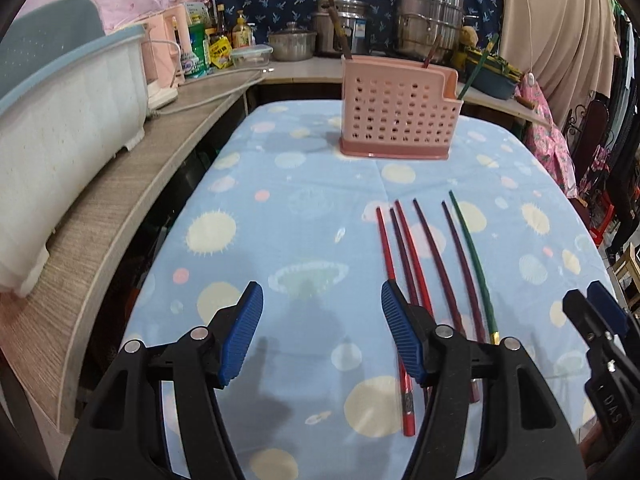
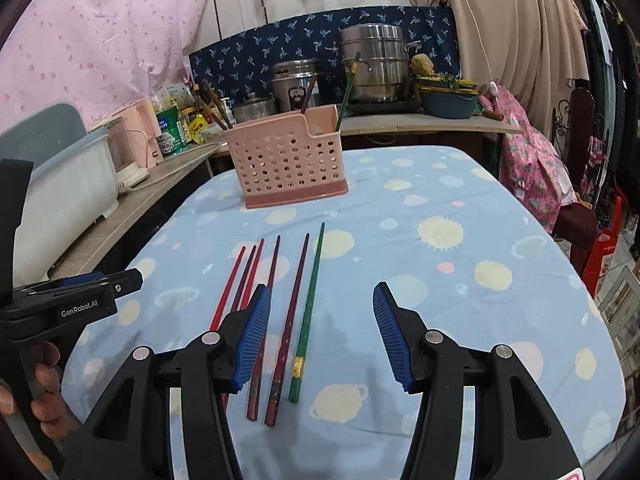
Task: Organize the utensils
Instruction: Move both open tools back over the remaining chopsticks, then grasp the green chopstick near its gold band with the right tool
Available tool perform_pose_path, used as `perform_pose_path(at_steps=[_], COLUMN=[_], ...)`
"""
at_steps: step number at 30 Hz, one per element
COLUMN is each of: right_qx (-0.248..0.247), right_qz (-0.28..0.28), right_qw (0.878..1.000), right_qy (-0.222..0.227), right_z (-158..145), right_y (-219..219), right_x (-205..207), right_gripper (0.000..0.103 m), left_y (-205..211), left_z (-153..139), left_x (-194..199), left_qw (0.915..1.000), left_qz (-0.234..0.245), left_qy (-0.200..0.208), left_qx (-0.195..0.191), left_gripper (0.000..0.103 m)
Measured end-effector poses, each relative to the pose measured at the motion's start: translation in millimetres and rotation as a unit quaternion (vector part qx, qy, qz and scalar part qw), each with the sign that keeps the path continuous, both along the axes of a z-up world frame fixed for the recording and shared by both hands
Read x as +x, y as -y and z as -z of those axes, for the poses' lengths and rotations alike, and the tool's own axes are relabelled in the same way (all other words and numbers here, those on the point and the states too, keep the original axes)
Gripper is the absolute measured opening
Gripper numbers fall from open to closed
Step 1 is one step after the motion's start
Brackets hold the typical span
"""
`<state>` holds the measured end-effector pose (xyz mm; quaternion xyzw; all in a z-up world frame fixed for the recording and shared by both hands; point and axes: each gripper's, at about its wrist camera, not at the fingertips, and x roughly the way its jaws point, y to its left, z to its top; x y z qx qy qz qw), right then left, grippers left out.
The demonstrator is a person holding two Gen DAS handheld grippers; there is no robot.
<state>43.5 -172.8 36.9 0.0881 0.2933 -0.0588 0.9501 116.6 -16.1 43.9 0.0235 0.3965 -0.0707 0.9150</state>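
Several chopsticks lie side by side on the blue patterned tablecloth: red and dark maroon ones [image 1: 404,248] [image 2: 276,280] and one green chopstick [image 1: 472,256] [image 2: 310,304]. A pink perforated utensil holder [image 1: 400,114] [image 2: 286,156] stands farther back and holds a few chopsticks upright. My left gripper [image 1: 322,308] is open and empty just left of the near ends of the chopsticks; it also shows at the left edge of the right wrist view [image 2: 120,280]. My right gripper [image 2: 320,312] is open and empty over the green chopstick's near end; it also shows in the left wrist view [image 1: 592,304].
A white dish rack with a blue rim [image 1: 68,100] sits on a wooden counter [image 1: 132,200] left of the table. Steel pots [image 2: 372,64], bottles [image 1: 240,36] and a blue basin [image 2: 448,104] stand on the back counter. Clothes hang at the right.
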Motion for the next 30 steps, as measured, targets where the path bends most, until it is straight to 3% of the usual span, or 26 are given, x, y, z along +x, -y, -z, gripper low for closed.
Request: perform_pose_path(at_steps=[5, 8, 15, 30], right_qx=[-0.009, -0.005, 0.002, -0.008], right_qz=[-0.003, -0.003, -0.006, -0.014], right_qw=[1.0, 0.999, 0.998, 0.996], right_qy=[-0.023, -0.036, -0.068, -0.084], right_z=[21, 31, 52, 63], right_y=[-10, -10, -13, -24], right_x=[5, 8, 16, 18], right_gripper=[0.052, 0.05, 0.031, 0.018], left_y=[2, 3, 6, 9], left_z=[14, 20, 33, 44], left_x=[-5, -10, -15, -19], left_qw=[0.9999, 0.9998, 0.9995, 0.9987], left_qz=[0.002, 0.004, 0.009, 0.017], left_qy=[-0.014, -0.018, -0.032, -0.047], left_qx=[0.003, 0.0, 0.001, -0.003], left_gripper=[0.06, 0.065, 0.066, 0.067])
